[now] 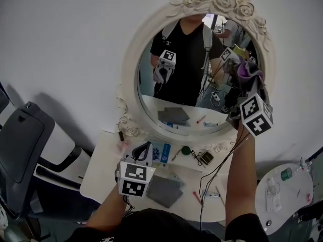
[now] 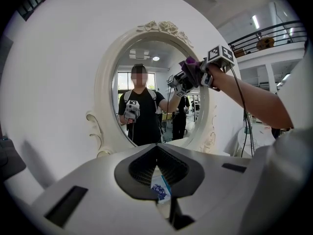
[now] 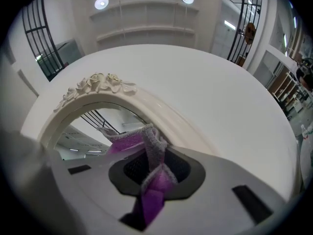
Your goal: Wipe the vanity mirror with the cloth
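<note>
The oval vanity mirror (image 1: 194, 59) in its white carved frame (image 1: 130, 64) hangs on the wall above a small table. My right gripper (image 1: 243, 82) is raised to the glass's right edge and is shut on a purple-and-grey cloth (image 1: 248, 70), which touches the glass by the frame. In the right gripper view the cloth (image 3: 155, 168) bunches between the jaws under the rose-topped frame (image 3: 98, 84). My left gripper (image 1: 143, 153) is held low over the table, shut and holding nothing. The left gripper view shows the mirror (image 2: 146, 82) and the cloth (image 2: 191, 66) at its right rim.
The white table (image 1: 101, 173) carries a grey pad (image 1: 164, 189), a blue packet (image 1: 162, 153), pens and cables. A black chair (image 1: 25, 145) stands at the left. A round white side table (image 1: 285, 195) with small items is at the right.
</note>
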`<state>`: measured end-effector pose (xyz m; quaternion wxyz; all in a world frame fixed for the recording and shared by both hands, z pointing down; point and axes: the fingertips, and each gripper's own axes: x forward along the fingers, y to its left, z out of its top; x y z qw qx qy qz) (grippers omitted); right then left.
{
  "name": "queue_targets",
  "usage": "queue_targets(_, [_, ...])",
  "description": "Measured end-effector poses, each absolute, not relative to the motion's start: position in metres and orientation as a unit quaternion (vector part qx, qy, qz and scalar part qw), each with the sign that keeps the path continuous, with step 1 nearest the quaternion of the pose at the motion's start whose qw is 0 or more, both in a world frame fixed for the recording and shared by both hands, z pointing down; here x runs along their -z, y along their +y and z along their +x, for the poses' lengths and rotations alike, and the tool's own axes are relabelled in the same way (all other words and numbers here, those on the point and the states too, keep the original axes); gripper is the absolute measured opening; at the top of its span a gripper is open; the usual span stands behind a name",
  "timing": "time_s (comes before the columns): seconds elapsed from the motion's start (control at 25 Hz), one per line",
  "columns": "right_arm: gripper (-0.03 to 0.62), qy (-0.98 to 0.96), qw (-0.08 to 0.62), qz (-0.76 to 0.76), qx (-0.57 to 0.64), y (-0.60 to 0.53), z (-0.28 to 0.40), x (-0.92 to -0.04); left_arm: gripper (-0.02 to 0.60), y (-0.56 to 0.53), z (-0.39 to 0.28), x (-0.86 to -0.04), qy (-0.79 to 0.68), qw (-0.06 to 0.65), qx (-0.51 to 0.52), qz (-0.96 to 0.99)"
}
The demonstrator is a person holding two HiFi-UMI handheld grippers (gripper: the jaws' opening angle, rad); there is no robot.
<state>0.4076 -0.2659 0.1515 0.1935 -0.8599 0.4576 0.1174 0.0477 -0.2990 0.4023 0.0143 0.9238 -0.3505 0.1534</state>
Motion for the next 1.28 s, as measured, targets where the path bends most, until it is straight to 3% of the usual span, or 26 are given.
queue_targets(0.36, [0.051,0.460,0.142,-0.851,-0.211,-0.279,0.378,-0.096,0.005,-0.312,0.036,-0.404,-0.372,0.018,-0.152,0.916])
queue_targets(1.28, [0.051,0.519,0.082,-0.809,-0.265,-0.333,0.289,-0.025,0.005,-0.310,0.000,-0.410,-0.402,0.027,-0.158,0.901])
